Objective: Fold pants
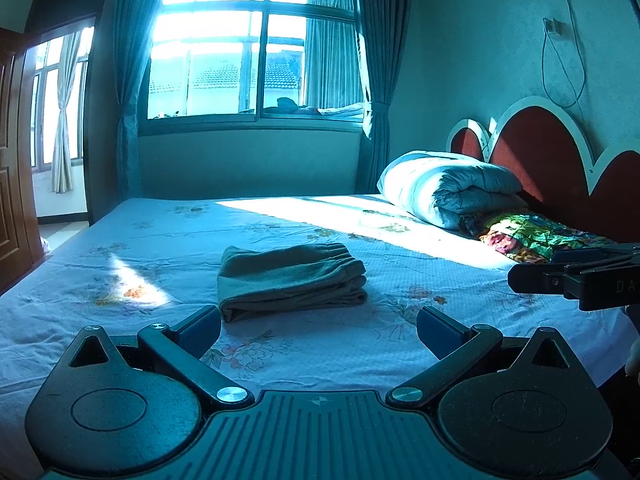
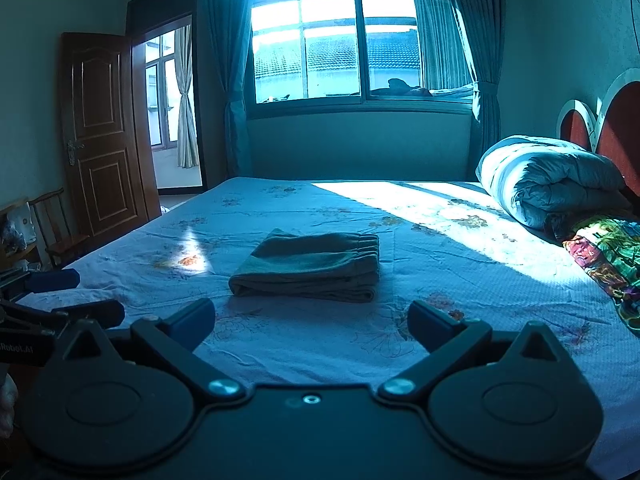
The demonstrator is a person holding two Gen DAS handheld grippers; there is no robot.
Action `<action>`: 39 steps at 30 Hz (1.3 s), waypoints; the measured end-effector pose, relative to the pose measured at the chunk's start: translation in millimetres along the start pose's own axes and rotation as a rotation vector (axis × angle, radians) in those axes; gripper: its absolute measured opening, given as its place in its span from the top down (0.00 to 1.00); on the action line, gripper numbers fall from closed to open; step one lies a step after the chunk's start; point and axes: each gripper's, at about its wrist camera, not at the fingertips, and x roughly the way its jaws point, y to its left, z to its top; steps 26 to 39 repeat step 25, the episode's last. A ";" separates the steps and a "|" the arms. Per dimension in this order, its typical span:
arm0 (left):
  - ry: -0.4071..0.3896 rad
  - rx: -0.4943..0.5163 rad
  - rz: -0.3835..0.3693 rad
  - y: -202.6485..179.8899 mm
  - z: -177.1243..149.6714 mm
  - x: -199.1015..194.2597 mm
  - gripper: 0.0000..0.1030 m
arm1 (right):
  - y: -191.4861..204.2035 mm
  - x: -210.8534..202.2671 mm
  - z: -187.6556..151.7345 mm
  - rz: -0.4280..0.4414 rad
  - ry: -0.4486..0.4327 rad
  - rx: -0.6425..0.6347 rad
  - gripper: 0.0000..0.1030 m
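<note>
The olive-green pants (image 1: 291,282) lie folded in a compact stack on the bed sheet (image 1: 320,356), elastic waistband on top toward the far right. They also show in the right wrist view (image 2: 310,266). My left gripper (image 1: 319,326) is open and empty, hovering just short of the stack's near edge. My right gripper (image 2: 311,322) is open and empty, a little back from the stack. The right gripper's fingers (image 1: 560,276) show at the right edge of the left wrist view; the left gripper's fingers (image 2: 88,312) show at the left edge of the right wrist view.
A rolled duvet (image 1: 448,188) and a colourful cloth (image 1: 532,236) lie by the red headboard (image 1: 548,152) at the right. A window (image 1: 256,44) with curtains is behind the bed. A wooden door (image 2: 100,132) and chair (image 2: 56,224) stand at the left.
</note>
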 end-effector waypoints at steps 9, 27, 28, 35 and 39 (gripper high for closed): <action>-0.008 0.036 0.010 -6.0 0.9 -2.3 0.00 | -0.9 -1.5 0.8 -0.005 -0.011 0.003 0.06; -0.011 0.003 -0.009 1.8 2.7 -1.3 0.00 | 0.6 -1.6 0.1 -0.007 -0.006 -0.003 0.06; -0.011 0.003 -0.009 1.8 2.7 -1.3 0.00 | 0.6 -1.6 0.1 -0.007 -0.006 -0.003 0.06; -0.011 0.003 -0.009 1.8 2.7 -1.3 0.00 | 0.6 -1.6 0.1 -0.007 -0.006 -0.003 0.06; -0.011 0.003 -0.009 1.8 2.7 -1.3 0.00 | 0.6 -1.6 0.1 -0.007 -0.006 -0.003 0.06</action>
